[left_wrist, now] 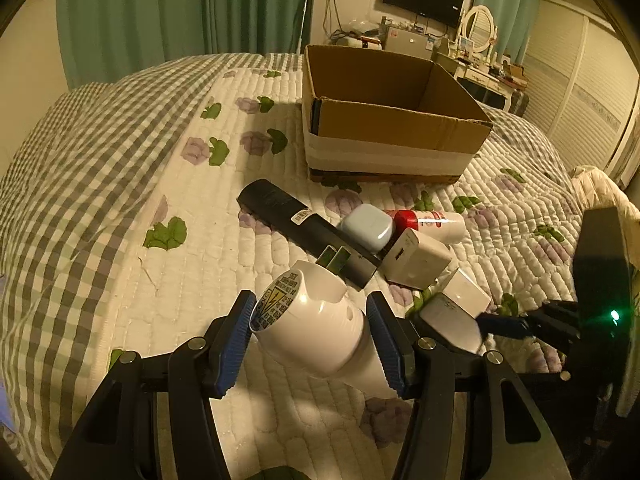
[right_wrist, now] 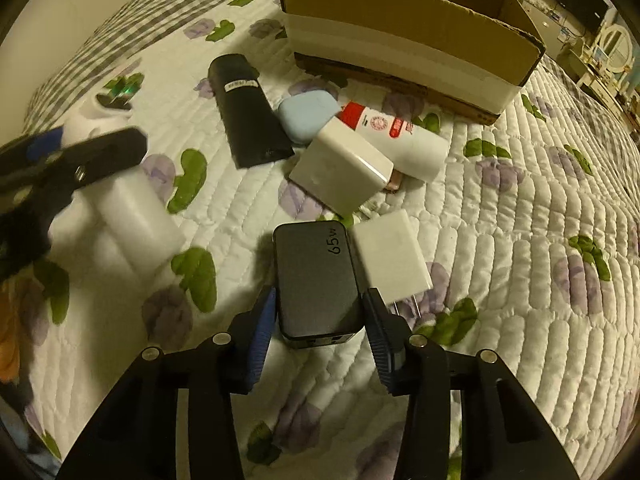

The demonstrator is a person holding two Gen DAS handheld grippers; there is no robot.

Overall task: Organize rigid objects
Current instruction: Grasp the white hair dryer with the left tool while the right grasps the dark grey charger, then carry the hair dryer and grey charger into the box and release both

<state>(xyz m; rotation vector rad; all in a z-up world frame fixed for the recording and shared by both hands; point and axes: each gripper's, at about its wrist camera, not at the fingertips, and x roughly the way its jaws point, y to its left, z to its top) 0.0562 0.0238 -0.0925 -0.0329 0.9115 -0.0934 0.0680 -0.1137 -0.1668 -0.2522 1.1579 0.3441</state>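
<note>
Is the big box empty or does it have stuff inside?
Looks empty: the cardboard box shows bare inner walls, though its floor is hidden.

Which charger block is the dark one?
The dark charger marked 65W, between the right gripper's fingers. The two other charger blocks beyond it are white.

The quilted bedspread (left_wrist: pixel 192 264) was white w/ purple flowers & green leaves, bordered by a grey-and-white gingham check, and the open cardboard box (left_wrist: pixel 384 120) was brown w/ a white band round its lower wall. The long slim remote (right_wrist: pixel 246 112) was black w/ a small white label, the rounded earbud case (right_wrist: pixel 308 114) pale blue, the lying bottle (right_wrist: pixel 400 136) white w/ a red cap end & red print. The flat 65w charger (right_wrist: pixel 318 280) was dark grey, the square plug adapter (right_wrist: pixel 388 258) white, the gripper pads (right_wrist: pixel 260 336) blue on black frames.
</note>
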